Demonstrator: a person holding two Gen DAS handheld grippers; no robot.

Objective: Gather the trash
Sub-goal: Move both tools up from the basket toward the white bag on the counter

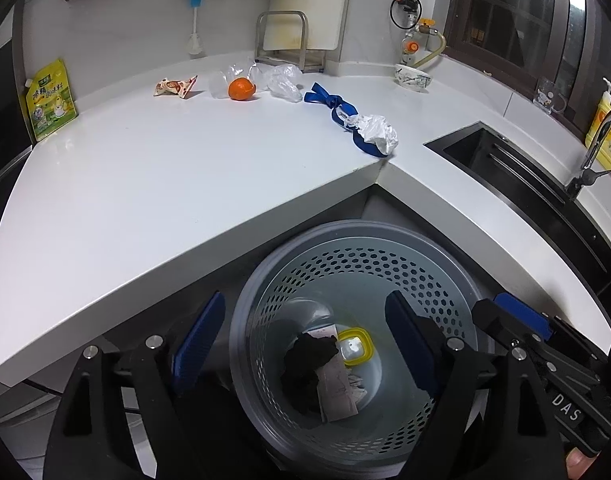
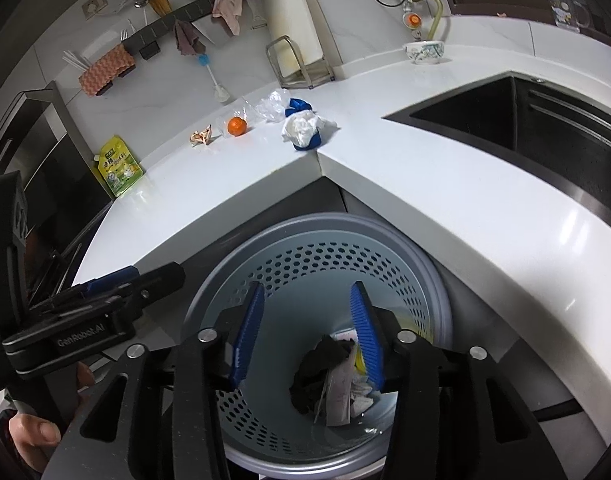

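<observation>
A grey perforated trash bin point(image 1: 357, 240) stands on the floor under the counter corner. It holds a black crumpled wad point(image 1: 311, 354), a paper slip point(image 1: 339, 396) and a yellow-rimmed lid point(image 1: 355, 346). My left gripper point(image 1: 303, 344) hangs open over the bin with nothing between its fingers. Beside it, my right gripper point(image 2: 305, 336) is also open and empty above the bin point(image 2: 325, 226). On the white counter lie a snack wrapper point(image 1: 175, 87), an orange point(image 1: 241, 89), a clear plastic bag point(image 1: 283, 80), a blue ribbon point(image 1: 329, 101) and crumpled white plastic point(image 1: 375, 130).
A yellow-green seasoning pouch point(image 1: 51, 100) leans at the counter's left end. A patterned bowl point(image 1: 412, 76) and a metal rack point(image 1: 289, 40) stand at the back. The dark sink point(image 1: 525, 172) with a faucet and a soap bottle point(image 1: 605, 124) lies to the right.
</observation>
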